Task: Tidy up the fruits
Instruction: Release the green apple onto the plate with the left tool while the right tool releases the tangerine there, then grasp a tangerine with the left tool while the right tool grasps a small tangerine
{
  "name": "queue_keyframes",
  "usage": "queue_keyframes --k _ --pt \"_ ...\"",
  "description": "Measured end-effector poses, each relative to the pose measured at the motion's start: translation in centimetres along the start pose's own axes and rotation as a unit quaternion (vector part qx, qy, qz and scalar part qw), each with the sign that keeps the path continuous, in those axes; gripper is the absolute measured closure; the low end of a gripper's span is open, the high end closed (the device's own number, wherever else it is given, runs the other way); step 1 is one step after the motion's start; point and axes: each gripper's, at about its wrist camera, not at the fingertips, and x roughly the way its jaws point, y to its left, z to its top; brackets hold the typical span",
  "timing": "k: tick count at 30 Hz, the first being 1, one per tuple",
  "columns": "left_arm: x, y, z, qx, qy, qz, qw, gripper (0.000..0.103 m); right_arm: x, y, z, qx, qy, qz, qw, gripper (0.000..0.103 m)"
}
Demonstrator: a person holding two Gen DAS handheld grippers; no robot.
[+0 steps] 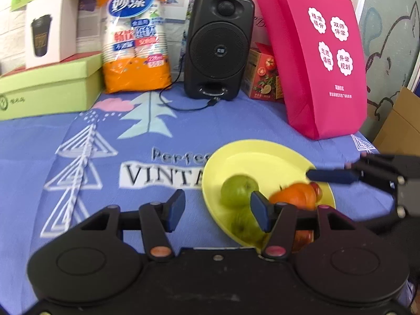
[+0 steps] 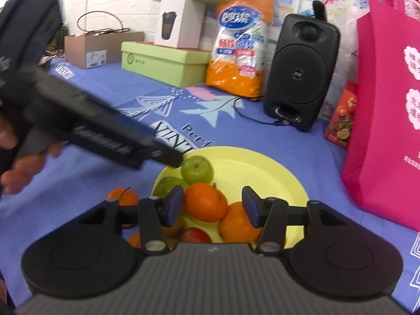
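A yellow plate [image 1: 262, 157] [image 2: 262, 168] on the blue cloth holds green apples [image 1: 237, 190] [image 2: 197, 169], oranges [image 1: 295, 197] [image 2: 204, 202] and a red apple [image 2: 195, 236]. One orange [image 2: 122, 197] lies on the cloth left of the plate. My left gripper [image 1: 218, 214] is open and empty over the plate's left edge. My right gripper [image 2: 212, 206] is open, with an orange between its fingers, not clamped. It also shows in the left wrist view [image 1: 333, 176], reaching in from the right.
At the back stand a black speaker [image 1: 218, 44] with its cable, an orange paper-cup pack [image 1: 135, 34], a green box [image 1: 50, 89], a white cup box [image 1: 50, 29] and a pink bag [image 1: 320, 60]. A cardboard box [image 2: 102, 47] is far left.
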Motion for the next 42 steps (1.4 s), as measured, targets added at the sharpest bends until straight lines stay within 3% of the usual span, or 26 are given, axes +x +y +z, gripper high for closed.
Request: queue_keyframes --k 6,11,18,26,31,42 --pt "-1.7 0.4 -2.2 -0.012 0.007 0.002 0.9999 0.046 -0.4 -0.2 0.2 0.007 -0.017 -0.033 0.999 0.047" --pt "-2.4 0.1 -3.6 0.001 0.014 0.015 0.9998 0.046 -1.5 -0.1 -0.6 0.009 -0.011 -0.028 1.0 0.047" --pt "-4.5 0.1 -5.4 -0.001 0.01 0.014 0.9998 0.045 -4.7 -0.6 -2.9 0.047 -0.014 0.001 0.999 0.047" --pt "-7.3 -0.6 -7.3 0.0 0.001 -0.001 1.0 0.045 -6.3 0.5 -6.0 0.052 0.015 0.038 0.998 0.048" --pt "-6.5 -2.4 -8.4 0.025 0.022 -0.006 0.9994 0.045 -5.5 1.4 -7.1 0.048 0.035 0.043 0.997 0.048" --pt "-3.5 -3.6 -8.6 0.026 0.04 -0.005 0.9988 0.048 -3.5 1.9 -6.9 0.044 0.046 0.028 0.998 0.048"
